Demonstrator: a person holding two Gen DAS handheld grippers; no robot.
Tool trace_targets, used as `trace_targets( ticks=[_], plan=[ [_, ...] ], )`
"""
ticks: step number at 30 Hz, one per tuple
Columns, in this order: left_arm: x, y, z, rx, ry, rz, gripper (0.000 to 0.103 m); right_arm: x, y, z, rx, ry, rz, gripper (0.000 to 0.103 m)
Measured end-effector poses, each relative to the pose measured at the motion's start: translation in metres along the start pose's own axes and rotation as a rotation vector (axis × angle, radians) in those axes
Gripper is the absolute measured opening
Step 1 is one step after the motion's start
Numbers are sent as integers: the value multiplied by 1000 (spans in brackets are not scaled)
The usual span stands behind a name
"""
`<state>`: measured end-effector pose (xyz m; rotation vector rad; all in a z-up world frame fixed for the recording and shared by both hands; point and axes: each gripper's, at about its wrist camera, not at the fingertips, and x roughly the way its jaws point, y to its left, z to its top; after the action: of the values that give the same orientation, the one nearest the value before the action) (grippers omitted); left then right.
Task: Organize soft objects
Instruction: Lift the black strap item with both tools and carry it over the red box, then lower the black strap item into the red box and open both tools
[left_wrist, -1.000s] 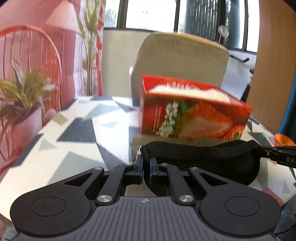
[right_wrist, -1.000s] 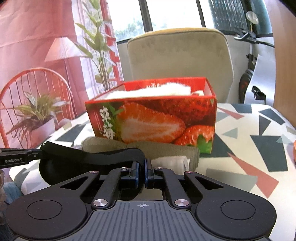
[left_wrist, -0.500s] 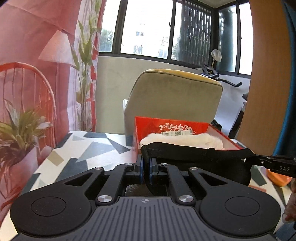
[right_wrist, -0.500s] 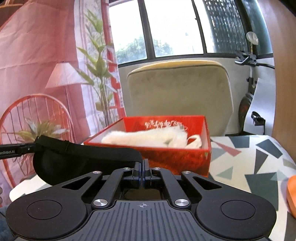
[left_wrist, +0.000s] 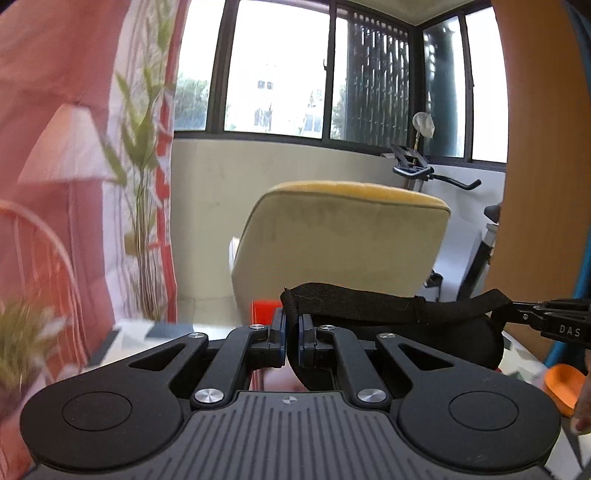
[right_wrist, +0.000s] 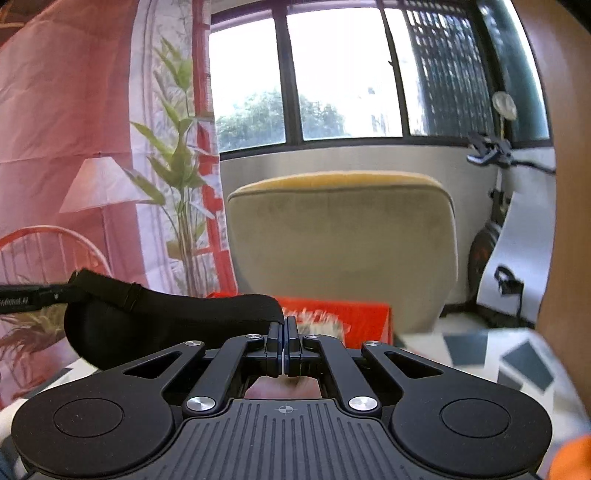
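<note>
A black eye mask with an elastic strap hangs stretched between my two grippers, in the air. My left gripper is shut on one end of the strap. Its other end is pinched by my right gripper, which is shut; in the left wrist view that gripper comes in from the right. From the right wrist the mask hangs to the left, with the left gripper at its far end. Low behind the fingers sits the red strawberry box, with something white and fluffy inside.
A beige armchair stands behind the box. The table has a triangle pattern. An orange bowl lies at the right, a potted plant at the left. An exercise bike stands by the window.
Both grippers have risen with the mask stretched between them. The red box has sunk from the middle of both views to just behind the fingertips.
</note>
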<state>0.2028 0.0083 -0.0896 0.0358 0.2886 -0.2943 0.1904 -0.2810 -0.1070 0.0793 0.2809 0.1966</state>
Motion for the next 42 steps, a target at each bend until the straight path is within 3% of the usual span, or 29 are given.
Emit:
trace_targets(
  ticks=[6, 12, 15, 25, 27, 29, 32, 34, 35, 36, 37, 42],
  plan=[
    [54, -6, 27, 30, 16, 15, 7, 53, -16, 30, -22, 19, -26, 1],
    [121, -9, 31, 84, 111, 38, 7, 120, -40, 34, 25, 101, -73, 1],
    [147, -6, 27, 52, 179, 21, 7, 146, -47, 28, 25, 155, -94, 1],
    [185, -6, 5, 86, 306, -8, 11, 189, -55, 8, 35, 295, -138, 2],
    [186, -5, 4, 92, 316, -24, 22, 188, -54, 6, 30, 301, -150, 4],
    [185, -4, 4, 107, 308, -30, 53, 187, -54, 5, 20, 307, -162, 11],
    [175, -5, 7, 118, 282, -35, 63, 182, -51, 6, 5, 296, -182, 20],
    [168, -5, 10, 119, 279, -45, 74, 176, -48, 7, -3, 286, -187, 32],
    [162, -5, 11, 115, 270, -50, 85, 172, -47, 7, -4, 276, -186, 36],
    [157, -5, 12, 109, 260, -57, 95, 166, -46, 8, 0, 262, -181, 49],
    [148, -5, 12, 104, 246, -64, 99, 159, -45, 8, 6, 245, -179, 64],
    [121, -4, 15, 87, 228, -67, 103, 123, -38, 8, -6, 179, -179, 102]
  ],
)
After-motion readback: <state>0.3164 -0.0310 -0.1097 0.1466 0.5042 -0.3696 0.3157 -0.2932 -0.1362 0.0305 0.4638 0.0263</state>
